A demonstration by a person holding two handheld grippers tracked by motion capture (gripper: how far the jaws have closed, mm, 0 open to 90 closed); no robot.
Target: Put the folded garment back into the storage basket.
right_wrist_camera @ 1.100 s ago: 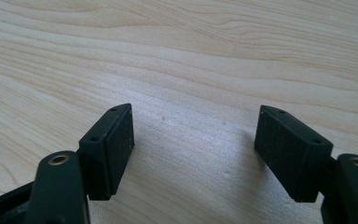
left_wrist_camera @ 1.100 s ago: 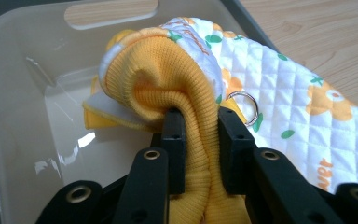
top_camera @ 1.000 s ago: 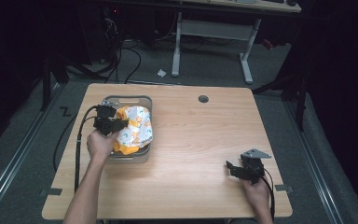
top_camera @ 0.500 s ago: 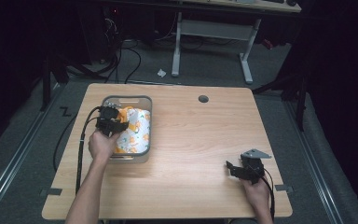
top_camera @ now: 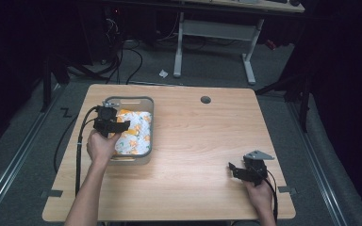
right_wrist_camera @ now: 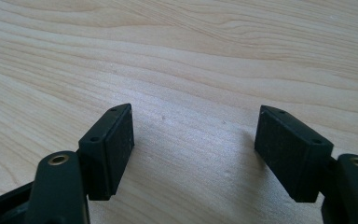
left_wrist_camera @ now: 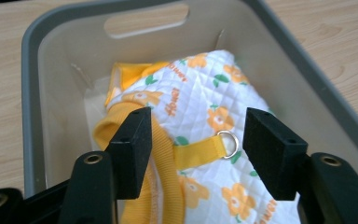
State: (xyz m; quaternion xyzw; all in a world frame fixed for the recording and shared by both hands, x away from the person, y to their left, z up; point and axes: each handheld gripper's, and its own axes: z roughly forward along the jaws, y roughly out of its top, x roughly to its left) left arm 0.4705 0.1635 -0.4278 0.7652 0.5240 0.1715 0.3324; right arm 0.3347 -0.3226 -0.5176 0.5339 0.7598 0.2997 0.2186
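The white quilted garment with orange flowers and yellow ribbed trim [left_wrist_camera: 200, 140] lies bundled inside the grey plastic bin [left_wrist_camera: 30, 93] at the table's left side, a yellow strap with a small metal ring [left_wrist_camera: 227, 142] across its top. A second ago the left gripper [top_camera: 114, 126] sat lower over the cloth; now it has drawn back toward the bin's left rim, jaws spread wide and empty above the fabric, so the garment looks released and packed. The right gripper [top_camera: 240, 170] stays parked on the light wooden table [top_camera: 202, 141], well apart, jaws open, holding nothing.
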